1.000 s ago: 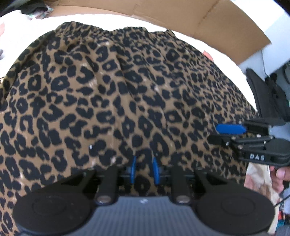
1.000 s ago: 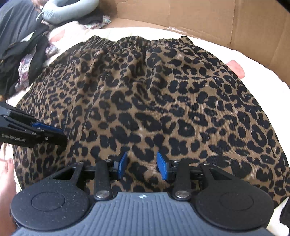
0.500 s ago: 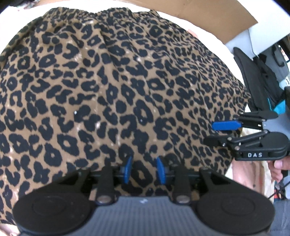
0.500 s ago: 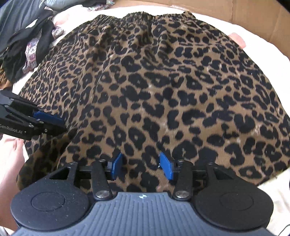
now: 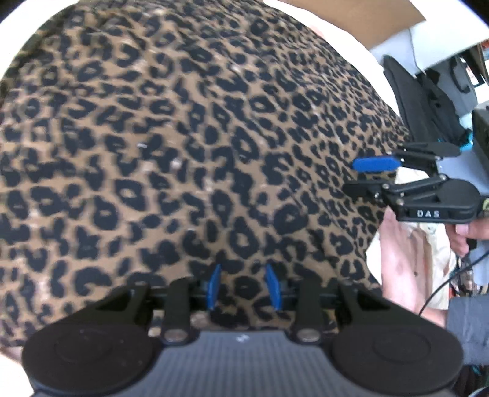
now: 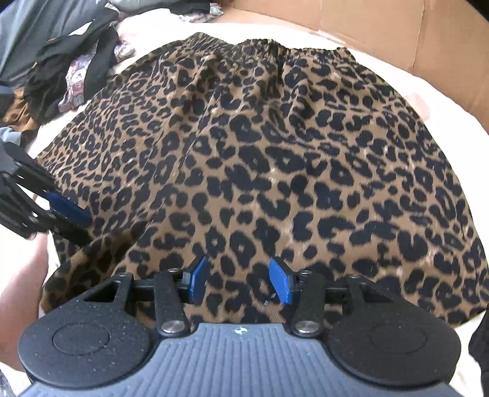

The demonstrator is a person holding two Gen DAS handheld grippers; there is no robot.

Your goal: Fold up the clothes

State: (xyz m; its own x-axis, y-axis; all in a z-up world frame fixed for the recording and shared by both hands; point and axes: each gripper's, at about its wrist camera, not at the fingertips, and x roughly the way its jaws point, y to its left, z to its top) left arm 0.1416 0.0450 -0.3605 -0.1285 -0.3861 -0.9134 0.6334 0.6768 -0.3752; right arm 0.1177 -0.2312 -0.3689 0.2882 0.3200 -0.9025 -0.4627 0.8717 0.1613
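1. Left wrist view, nearest: the left gripper [image 5: 243, 287] has its blue fingers [image 5: 213, 285] a narrow gap apart, with the near hem of the leopard-print skirt [image 5: 183, 146] between and under them. Whether they pinch the cloth cannot be told from this view.

2. Right of those fingers and a little beyond, the right gripper [image 5: 365, 178] reaches in sideways over the skirt's right edge, marked "DAS" on its body. One blue pad sits above a black finger, apart from it. A hand [image 5: 464, 235] grips its handle at the far right, and a grey sleeve [image 5: 467, 329] shows lower down.

3. Ahead of the left fingers the skirt fills almost the whole view. Past its far right edge stand a dark bag [image 5: 428, 100] and a strip of cardboard [image 5: 351, 12].

4. Right wrist view, nearest: the right gripper [image 6: 240, 282] holds its blue fingers [image 6: 195, 282] wide, with the skirt's [image 6: 275, 168] near hem spread flat between them — nothing is clamped.

5. Left of these fingers the left gripper [image 6: 65, 218] comes in from the edge, its blue pad touching the skirt's left side, where the cloth bunches into a raised fold.

6. Further ahead the skirt lies spread on a white bed [image 6: 452, 100], its gathered elastic waistband [image 6: 275, 45] at the far end.

7. Beyond the waistband runs a cardboard wall [image 6: 397, 27]; far left of the fingers lies a heap of dark clothes [image 6: 67, 70].
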